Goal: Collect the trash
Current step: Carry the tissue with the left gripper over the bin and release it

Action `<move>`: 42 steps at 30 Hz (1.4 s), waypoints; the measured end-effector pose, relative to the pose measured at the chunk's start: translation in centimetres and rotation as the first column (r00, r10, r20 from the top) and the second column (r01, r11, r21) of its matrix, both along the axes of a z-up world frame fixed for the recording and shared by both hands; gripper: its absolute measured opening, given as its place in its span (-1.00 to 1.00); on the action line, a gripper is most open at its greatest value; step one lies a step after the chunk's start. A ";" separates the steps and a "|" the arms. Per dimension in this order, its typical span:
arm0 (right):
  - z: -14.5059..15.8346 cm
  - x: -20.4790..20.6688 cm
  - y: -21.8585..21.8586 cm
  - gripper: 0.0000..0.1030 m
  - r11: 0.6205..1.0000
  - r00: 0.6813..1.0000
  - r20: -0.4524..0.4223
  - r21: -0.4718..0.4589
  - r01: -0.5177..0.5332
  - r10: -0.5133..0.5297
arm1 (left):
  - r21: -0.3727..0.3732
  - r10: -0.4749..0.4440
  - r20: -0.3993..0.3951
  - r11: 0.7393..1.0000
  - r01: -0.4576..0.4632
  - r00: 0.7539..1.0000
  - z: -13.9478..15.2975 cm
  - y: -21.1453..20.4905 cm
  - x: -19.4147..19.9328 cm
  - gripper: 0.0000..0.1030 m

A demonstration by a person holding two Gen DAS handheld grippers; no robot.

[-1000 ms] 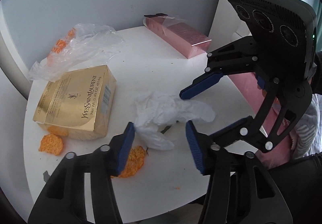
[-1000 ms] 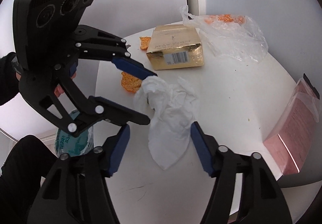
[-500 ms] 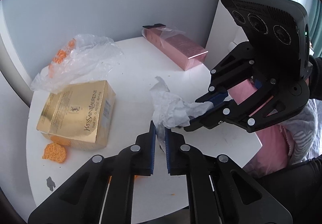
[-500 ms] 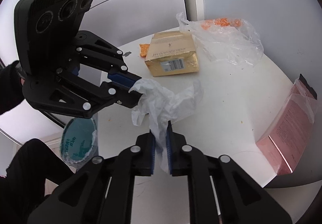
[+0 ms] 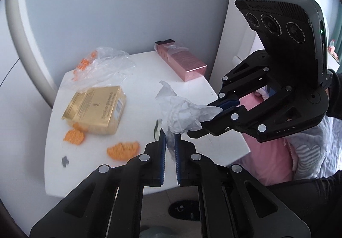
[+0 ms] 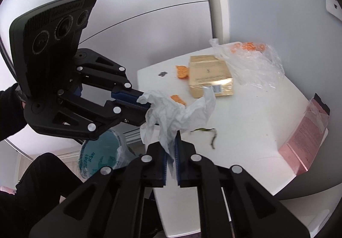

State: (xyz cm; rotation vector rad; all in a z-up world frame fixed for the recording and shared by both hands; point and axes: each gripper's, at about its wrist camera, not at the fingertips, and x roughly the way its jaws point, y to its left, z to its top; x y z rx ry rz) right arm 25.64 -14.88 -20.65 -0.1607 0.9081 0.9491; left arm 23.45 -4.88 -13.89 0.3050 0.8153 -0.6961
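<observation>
Your left gripper (image 5: 170,141) has its fingers (image 5: 162,152) nearly closed, pinching the crumpled white tissue (image 5: 181,114). Your right gripper (image 6: 171,148) is the same: fingers (image 6: 177,152) almost together, clamped on the tissue's other end. The tissue hangs between both, lifted off the counter (image 5: 136,92), over its near edge. Orange peel (image 5: 123,150) lies by the gold box (image 5: 96,107); a pink box (image 5: 181,62) sits at the far corner.
</observation>
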 end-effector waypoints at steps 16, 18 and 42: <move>1.5 -9.2 12.7 -0.84 0.967 0.966 0.037 0.004 -0.256 0.256 | 0.010 0.287 0.028 0.958 -0.288 0.957 1.7 11.1 -13.0 -0.87; 1.2 -10.4 14.6 -0.84 0.956 0.956 0.032 0.001 -0.292 0.292 | 0.011 0.324 0.022 0.946 -0.324 0.946 1.5 12.5 -14.6 -0.87; -13.5 -17.2 31.6 -0.84 0.833 0.832 -0.232 -0.121 -0.539 0.504 | 0.037 0.613 -0.262 0.778 -0.627 0.746 -12.6 25.4 -25.0 -0.87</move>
